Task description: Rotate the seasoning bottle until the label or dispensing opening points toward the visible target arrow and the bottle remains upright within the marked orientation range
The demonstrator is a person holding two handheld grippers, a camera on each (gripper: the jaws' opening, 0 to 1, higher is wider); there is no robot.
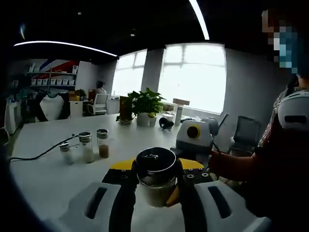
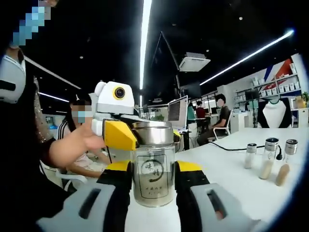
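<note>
Two grippers are closing on one seasoning bottle (image 2: 154, 169) from opposite sides, and the bottle is standing upright on the white table (image 1: 43, 183), which serves as the landmark for everything else. In the right gripper view, the right gripper (image 2: 154, 186) is holding the glass body between its black and yellow jaws, with the round printed label facing that camera. Beyond the bottle, the left gripper (image 2: 118, 130) is coming in, its yellow jaw pressing at the metal lid (image 2: 153, 133). In the left gripper view, the left gripper's (image 1: 155, 186) own jaws are sitting snug on either side of the same bottle (image 1: 155, 176), seen from above the dark lid, so both tools are clamping it rather than standing wide.

Farther along the table from the bottle, three small shakers (image 1: 87, 147) are standing in a loose row, well apart from the work. A potted plant (image 1: 145, 106) is sitting near the table's far edge.

No target arrow is showing in either picture, so how far the label is from its mark cannot be judged. To turn it well, one gripper should probably be loosening while the other is twisting about the bottle's vertical axis, keeping the base flat on the table so it is not tipping.
</note>
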